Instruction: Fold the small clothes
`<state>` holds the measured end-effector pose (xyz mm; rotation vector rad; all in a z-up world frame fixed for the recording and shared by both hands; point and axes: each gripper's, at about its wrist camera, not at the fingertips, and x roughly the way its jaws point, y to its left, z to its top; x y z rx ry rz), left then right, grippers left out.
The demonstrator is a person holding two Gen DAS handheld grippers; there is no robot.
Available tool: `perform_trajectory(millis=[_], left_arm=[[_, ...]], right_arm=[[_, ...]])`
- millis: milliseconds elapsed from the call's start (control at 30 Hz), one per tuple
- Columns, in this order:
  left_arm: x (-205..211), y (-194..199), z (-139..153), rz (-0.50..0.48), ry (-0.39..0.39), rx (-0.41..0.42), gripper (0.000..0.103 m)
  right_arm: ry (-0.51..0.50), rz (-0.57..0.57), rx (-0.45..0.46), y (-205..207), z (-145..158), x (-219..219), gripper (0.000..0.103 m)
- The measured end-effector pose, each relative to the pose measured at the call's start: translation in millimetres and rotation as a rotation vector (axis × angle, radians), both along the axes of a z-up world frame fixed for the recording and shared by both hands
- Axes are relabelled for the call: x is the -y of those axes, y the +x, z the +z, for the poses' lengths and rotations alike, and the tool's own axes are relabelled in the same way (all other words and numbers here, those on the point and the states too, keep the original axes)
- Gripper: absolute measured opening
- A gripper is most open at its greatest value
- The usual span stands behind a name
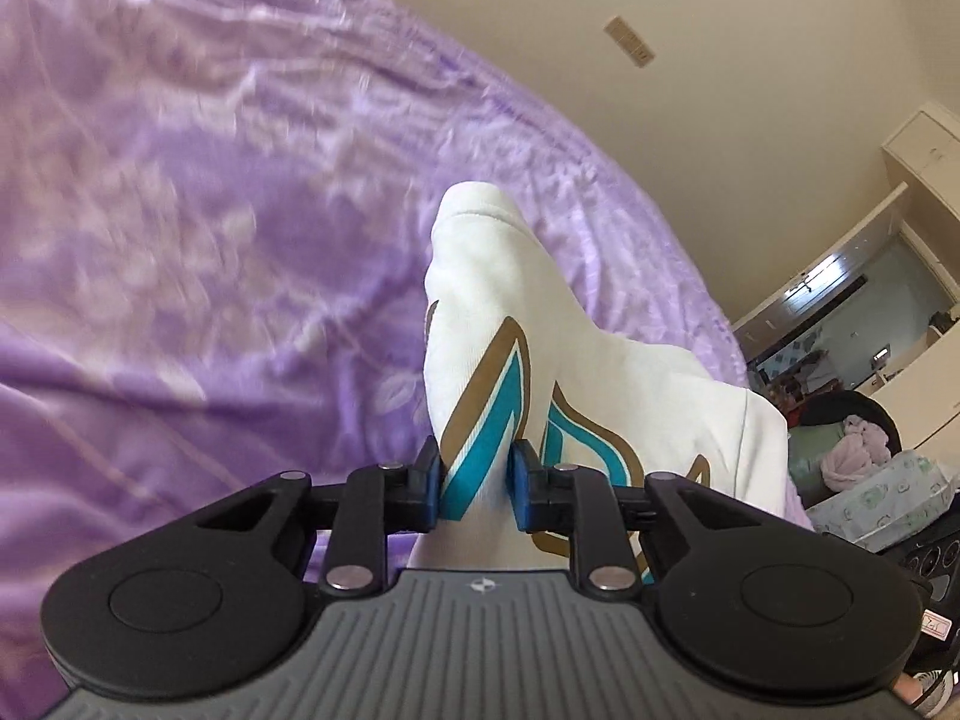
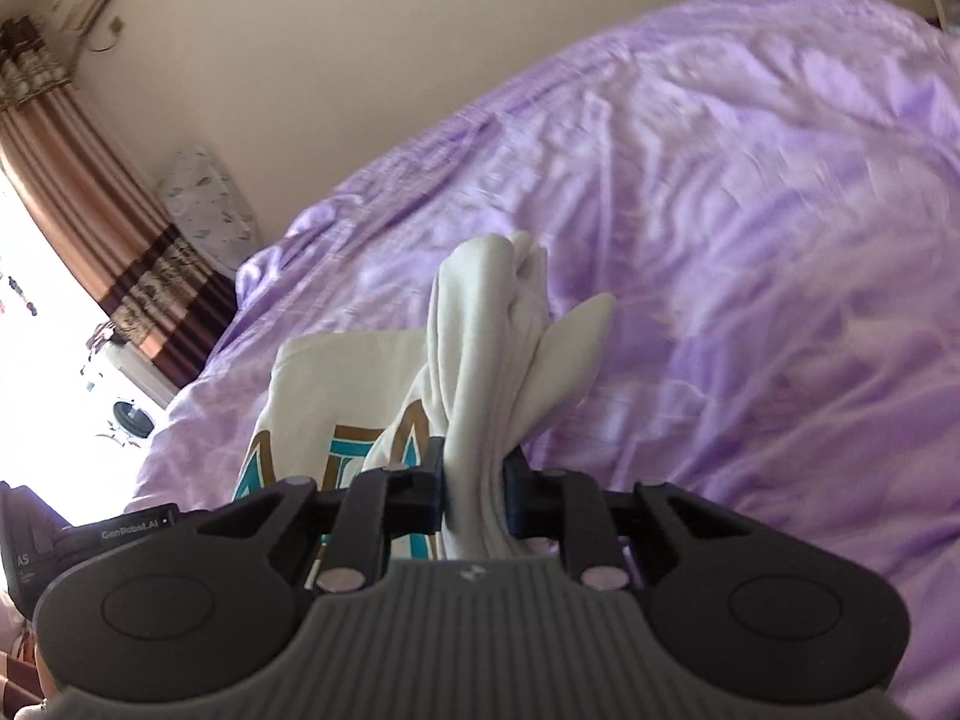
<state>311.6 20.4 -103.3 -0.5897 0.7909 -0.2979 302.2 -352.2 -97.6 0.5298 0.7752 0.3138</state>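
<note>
A small white garment [image 1: 480,312] with teal and gold print is lifted off the purple bedspread [image 1: 180,210]. My left gripper [image 1: 477,480] is shut on a printed fold of it, and the cloth stands up beyond the blue pads. In the right wrist view my right gripper [image 2: 477,483] is shut on a bunched plain white part of the same garment [image 2: 486,348], which sticks up past the fingertips. The rest of the garment [image 2: 336,396], with its print showing, hangs to the left over the bedspread [image 2: 750,240].
A cream wall runs behind the bed. A white cabinet [image 1: 924,150], a mirror or doorway [image 1: 840,312] and a pile of laundry [image 1: 858,444] sit at the right of the left wrist view. Striped curtains [image 2: 90,180], a bright window and a patterned pillow [image 2: 207,204] are at the left of the right wrist view.
</note>
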Motion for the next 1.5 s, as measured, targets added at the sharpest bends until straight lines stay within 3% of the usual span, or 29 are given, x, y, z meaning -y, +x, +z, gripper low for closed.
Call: perform_trajectory(millis=[233,433,667,1033,1233,1367,1500], left_arm=[[-44,-38,49,0.029,0.047,0.029,0.025],[-81,-67,57,0.093,0.099,0.039,0.025],[-106,-63,33,0.115,0.099,-0.012,0.025],[-121,-38,-31,0.107,0.069,-0.125,0.026],[-132,-32,-56,0.132,0.054,-0.160,0.039],[-131,-32,-58,0.120,0.075,-0.162,0.040],[-129,-36,-50,0.133,0.088,-0.161,0.041]], right_arm=[[0.043,0.062,0.030,-34,43,-44,0.014],[0.106,0.116,-0.003,-49,41,-89,0.014],[0.134,0.143,-0.074,-49,15,-119,0.014],[0.173,0.124,-0.187,-20,-51,-113,0.014],[0.232,0.091,-0.268,-3,-90,-104,0.015],[0.222,0.084,-0.291,1,-102,-103,0.025],[0.172,0.083,-0.267,-2,-89,-106,0.031]])
